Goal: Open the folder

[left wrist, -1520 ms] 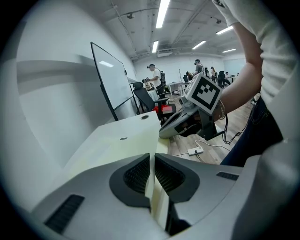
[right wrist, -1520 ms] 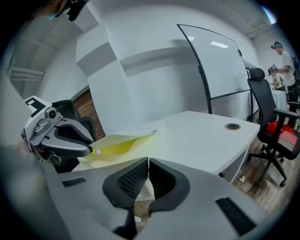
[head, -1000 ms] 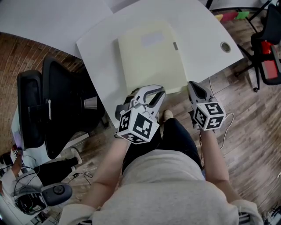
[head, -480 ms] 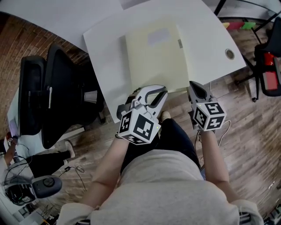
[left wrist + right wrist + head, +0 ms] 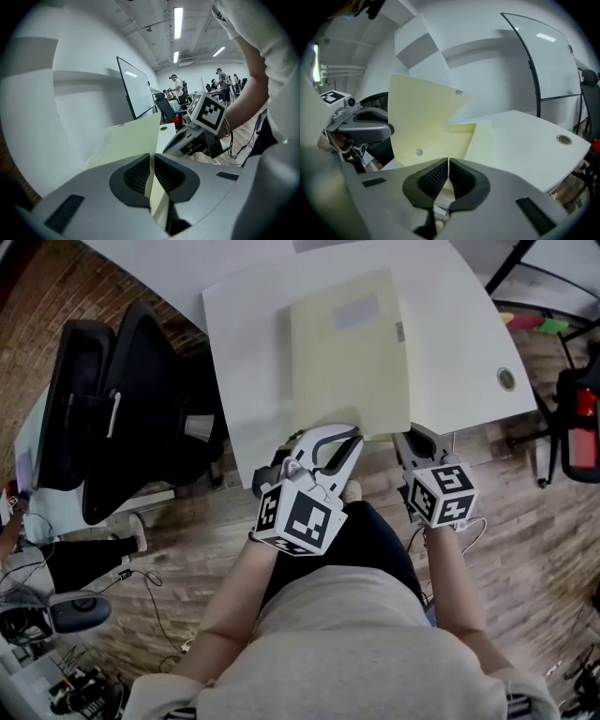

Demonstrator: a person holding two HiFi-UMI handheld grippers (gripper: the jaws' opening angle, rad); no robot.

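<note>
White and smooth, the table is the biggest thing in front of you. It stands on a brown wood floor, with a black chair beside it on your left. The folder lies on the table, close to the edge nearest you. It is pale yellow, thin and nearly square, like stiff card. In your right gripper view its top cover tilts up while the lower leaf lies flat.

Your left gripper is pinched narrow on the near edge of the cover. Your right gripper is pinched on the folder's near right corner. Each gripper carries a cube with black and white square marks.

The cover has a pale grey label; you cannot read any words on it. A small grey tab sits on the folder's right edge. A little round hole is in the table.
</note>
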